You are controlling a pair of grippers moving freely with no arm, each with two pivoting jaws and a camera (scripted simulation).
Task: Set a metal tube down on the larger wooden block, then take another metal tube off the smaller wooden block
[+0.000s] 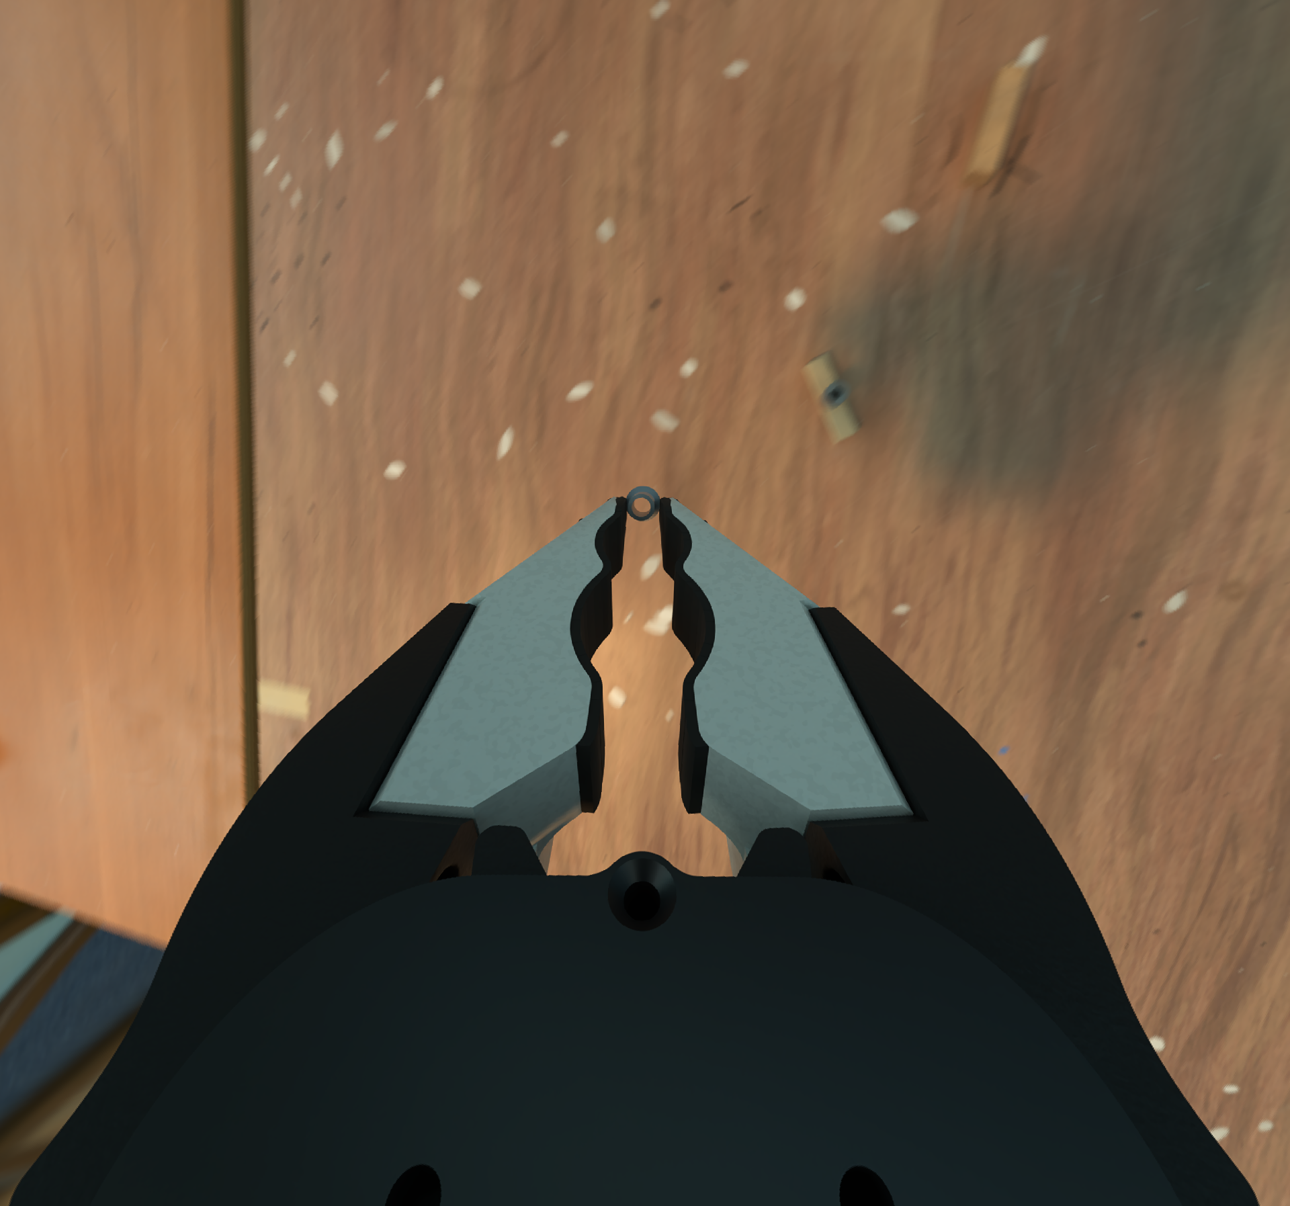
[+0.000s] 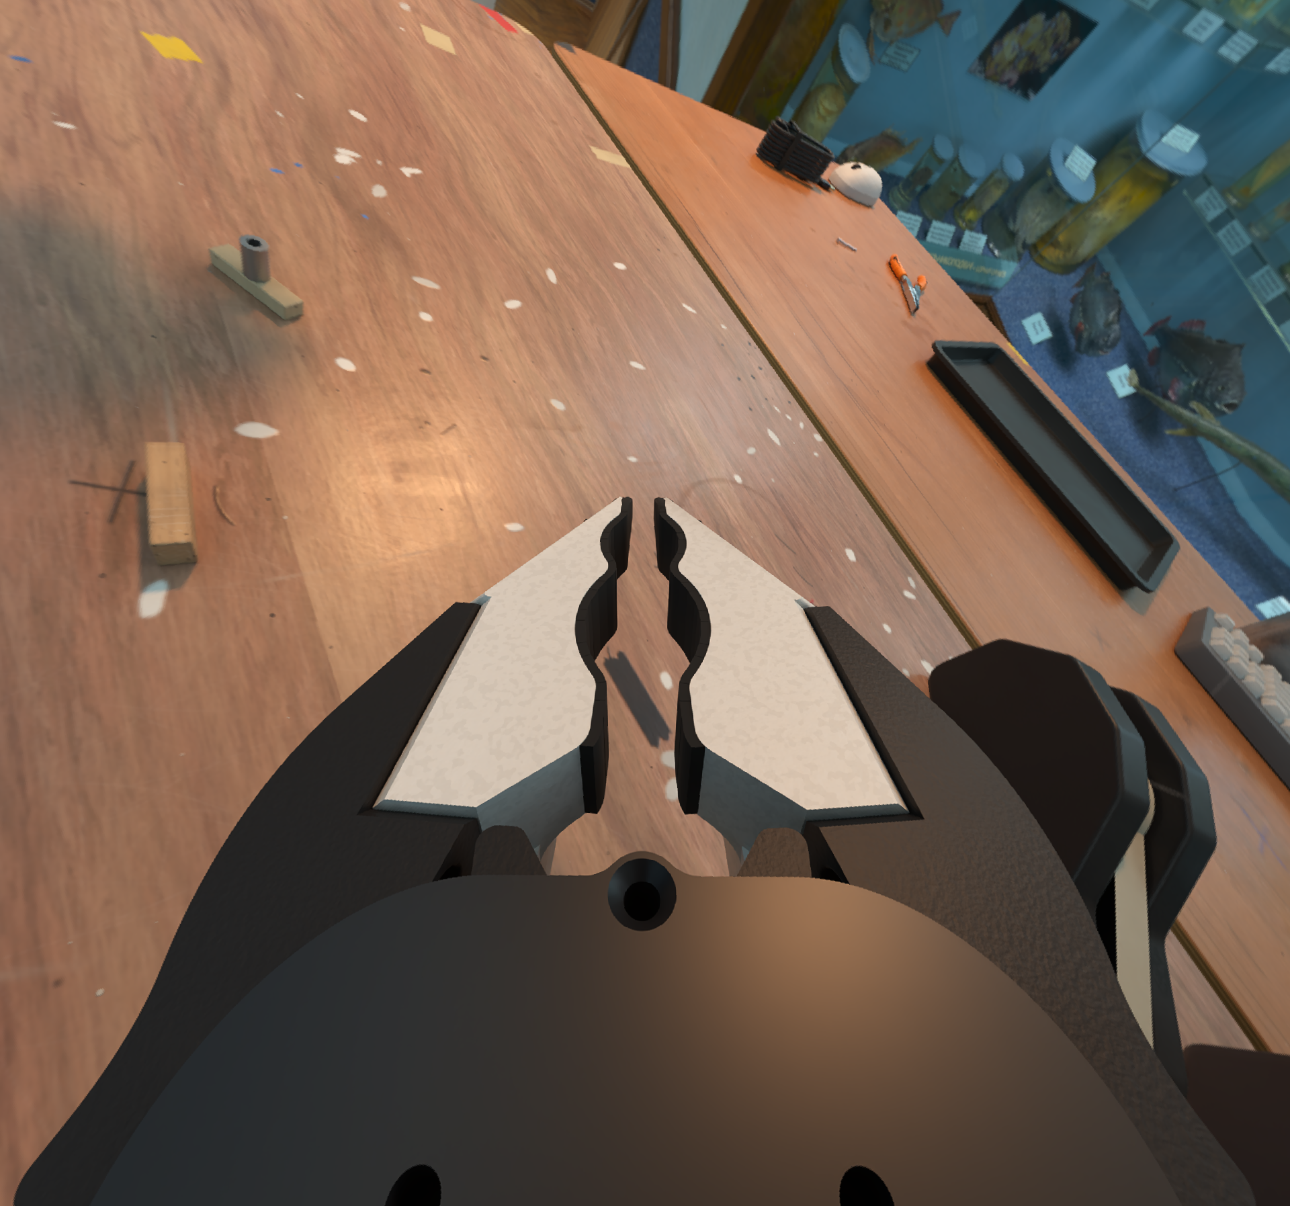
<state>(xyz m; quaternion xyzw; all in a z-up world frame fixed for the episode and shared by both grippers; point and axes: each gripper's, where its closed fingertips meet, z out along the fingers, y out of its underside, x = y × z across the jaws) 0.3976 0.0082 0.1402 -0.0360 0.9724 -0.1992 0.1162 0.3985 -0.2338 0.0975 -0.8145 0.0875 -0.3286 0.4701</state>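
Grey metal tube (image 1: 642, 503), seen end-on, sits pinched at the very tips of the left gripper (image 1: 642, 509); so slight a hold could let it slip. The bare, larger pale wooden block (image 1: 997, 125) lies upper right, unobstructed. Right gripper (image 2: 642, 509) nearly closed, empty. The slimmer block (image 2: 257, 282) carries another tube (image 2: 255, 258).

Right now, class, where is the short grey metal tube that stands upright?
In the right wrist view, the short grey metal tube stands at upper left on the flat pale wooden block, beyond the thicker wooden block.
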